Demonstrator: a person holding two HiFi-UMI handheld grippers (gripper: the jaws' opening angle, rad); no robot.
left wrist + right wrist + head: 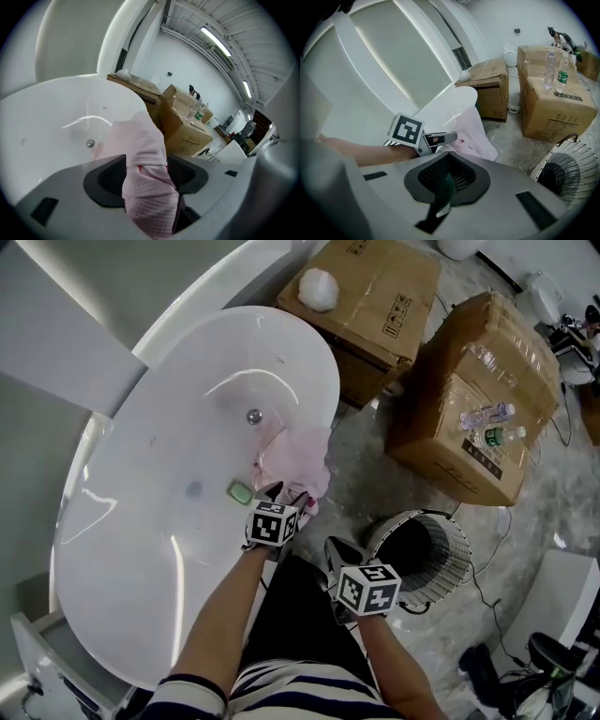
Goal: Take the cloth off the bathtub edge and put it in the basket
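Note:
A pale pink cloth (302, 454) hangs over the near rim of the white bathtub (319, 362). My left gripper (286, 493) reaches into the cloth's lower end. In the left gripper view the cloth (145, 154) fills the gap between the widely spread jaws of the left gripper (146, 176), and I see no squeeze on it. My right gripper (339, 554) hovers lower, between the tub and the basket (455, 545), its jaws together and empty. The right gripper view shows the cloth (474, 131), the left gripper (437, 139) and the basket (569, 164).
A green soap bar (241, 491) and a drain (253, 415) lie inside the tub. Two cardboard boxes (375, 296) (478, 399) stand on the floor beyond; the nearer one carries plastic bottles (489, 425). Cables run across the floor at the right.

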